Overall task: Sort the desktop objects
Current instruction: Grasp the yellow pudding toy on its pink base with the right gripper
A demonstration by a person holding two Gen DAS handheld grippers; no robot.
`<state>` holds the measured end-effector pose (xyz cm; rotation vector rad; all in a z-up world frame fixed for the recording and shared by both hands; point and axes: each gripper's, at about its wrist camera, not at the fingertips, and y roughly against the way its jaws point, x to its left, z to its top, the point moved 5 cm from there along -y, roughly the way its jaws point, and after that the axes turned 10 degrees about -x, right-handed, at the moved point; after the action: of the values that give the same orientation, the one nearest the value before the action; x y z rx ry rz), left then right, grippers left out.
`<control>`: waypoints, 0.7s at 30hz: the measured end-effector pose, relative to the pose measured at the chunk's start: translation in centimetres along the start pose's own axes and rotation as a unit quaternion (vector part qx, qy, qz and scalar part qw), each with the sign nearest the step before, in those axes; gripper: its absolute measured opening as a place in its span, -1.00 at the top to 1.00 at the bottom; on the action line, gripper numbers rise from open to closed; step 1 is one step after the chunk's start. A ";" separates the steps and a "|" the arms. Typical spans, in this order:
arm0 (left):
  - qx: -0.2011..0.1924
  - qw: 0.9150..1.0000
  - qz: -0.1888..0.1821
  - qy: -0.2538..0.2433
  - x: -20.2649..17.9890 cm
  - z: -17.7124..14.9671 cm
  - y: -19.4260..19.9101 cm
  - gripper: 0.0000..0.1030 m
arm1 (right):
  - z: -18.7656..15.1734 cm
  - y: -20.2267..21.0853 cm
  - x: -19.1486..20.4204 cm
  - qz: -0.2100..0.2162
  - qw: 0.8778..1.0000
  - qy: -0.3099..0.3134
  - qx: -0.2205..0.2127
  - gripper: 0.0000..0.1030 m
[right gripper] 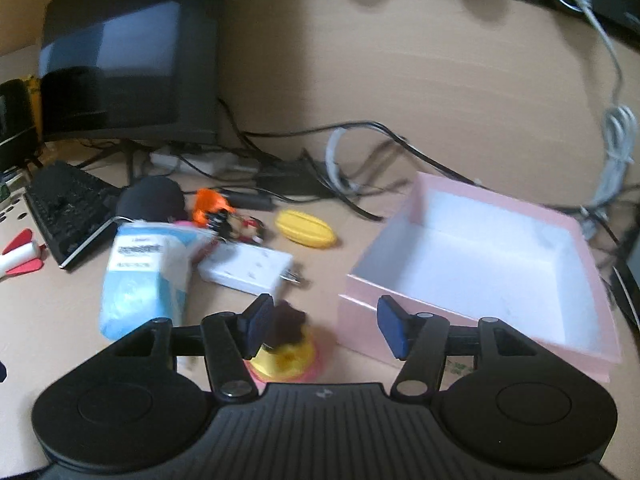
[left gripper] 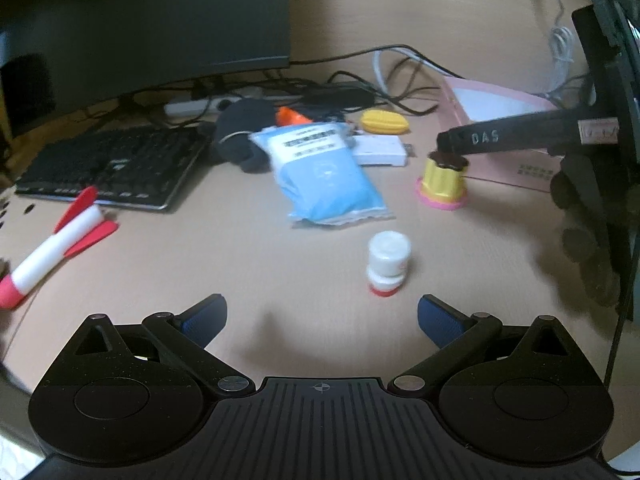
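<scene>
We see a matt wood-grain desk point(left gripper: 168, 264), a glossy plastic packet point(left gripper: 326, 176), a shiny gold cup point(left gripper: 442, 178), a smooth pink paper box point(right gripper: 480, 264).

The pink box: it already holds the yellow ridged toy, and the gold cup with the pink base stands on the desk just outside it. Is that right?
Not quite. The pink box holds nothing; its white inside is bare in the right wrist view. The yellow ridged toy lies on the desk to the box's left, apart from it. The rest stands: the gold cup with the pink base stands on the desk just outside the box.

Rocket toy point(left gripper: 56, 248) nose cut off at edge, packet point(right gripper: 146, 280) print blurred unreadable
</scene>
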<state>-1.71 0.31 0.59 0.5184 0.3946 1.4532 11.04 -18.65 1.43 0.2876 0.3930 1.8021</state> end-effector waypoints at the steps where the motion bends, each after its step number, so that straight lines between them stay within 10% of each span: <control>1: 0.001 1.000 0.004 0.004 0.4 -0.1 0.1 -1.00 | -0.1 -0.1 0.7 0.010 1.000 0.003 -0.001 -0.12; 11: 0.008 1.000 -0.016 0.012 0.1 -0.2 -0.4 -1.00 | -2.7 -2.8 3.3 0.002 0.998 0.031 0.050 0.18; 21: 0.008 0.998 -0.055 -0.013 -3.2 0.6 -2.6 -0.61 | -6.3 6.2 1.1 -0.011 0.998 0.036 0.059 0.18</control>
<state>0.48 -3.03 -0.52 0.5195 0.4092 1.3368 2.83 -19.78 -1.74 0.2999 0.5529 1.7746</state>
